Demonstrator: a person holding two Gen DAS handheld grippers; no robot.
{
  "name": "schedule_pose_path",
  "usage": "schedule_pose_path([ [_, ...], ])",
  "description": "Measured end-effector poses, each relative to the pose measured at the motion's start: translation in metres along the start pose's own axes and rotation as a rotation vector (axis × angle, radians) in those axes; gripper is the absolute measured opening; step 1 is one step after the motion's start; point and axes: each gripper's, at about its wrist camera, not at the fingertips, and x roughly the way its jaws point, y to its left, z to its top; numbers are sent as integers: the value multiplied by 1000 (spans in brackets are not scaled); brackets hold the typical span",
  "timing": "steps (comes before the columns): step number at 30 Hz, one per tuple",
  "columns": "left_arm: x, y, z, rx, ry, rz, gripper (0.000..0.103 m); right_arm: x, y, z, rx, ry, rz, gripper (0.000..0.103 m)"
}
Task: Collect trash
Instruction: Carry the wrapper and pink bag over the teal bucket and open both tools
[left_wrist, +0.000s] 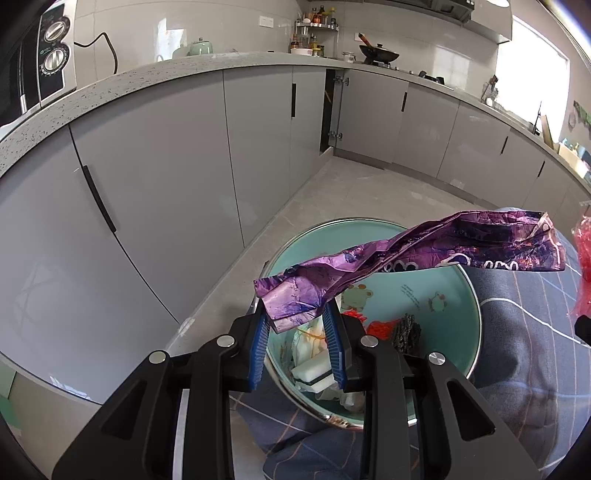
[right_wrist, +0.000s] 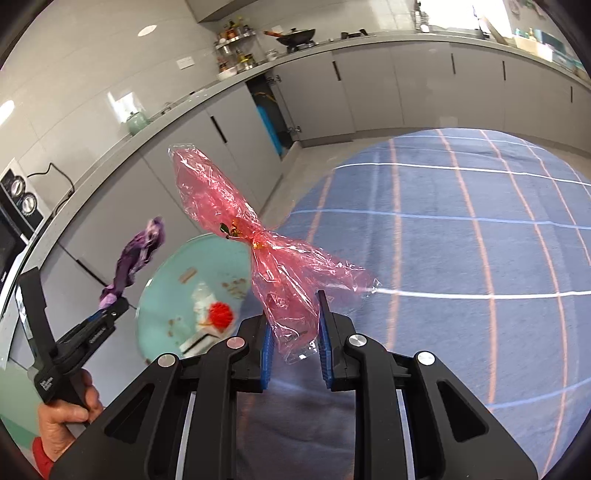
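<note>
Above the teal bin (left_wrist: 424, 258), the left gripper (left_wrist: 297, 321) clamps a purple wrapper (left_wrist: 406, 254) for dropping, while the right gripper (right_wrist: 293, 332) pinches red cellophane (right_wrist: 258, 236), apparently next.

The right gripper (right_wrist: 295, 332) is pinching a red cellophane wrapper (right_wrist: 258, 236) above the blue checked cloth (right_wrist: 461, 240), while the left gripper (right_wrist: 110, 308), gripped by a hand (right_wrist: 64, 417), is holding a purple wrapper (right_wrist: 138, 251) beside the teal bin (right_wrist: 162, 291).
</note>
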Motion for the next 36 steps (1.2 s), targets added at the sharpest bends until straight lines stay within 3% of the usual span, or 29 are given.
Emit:
schedule_pose_path([
  [17, 9, 41, -5, -62, 19, 72, 29, 35, 66, -17, -79, 62, 16, 21],
  [27, 26, 43, 4, -75, 27, 123, 29, 63, 78, -16, -72, 106, -7, 21],
  [36, 43, 19, 7, -33, 44, 135, 29, 82, 81, -14, -40, 149, -28, 22],
])
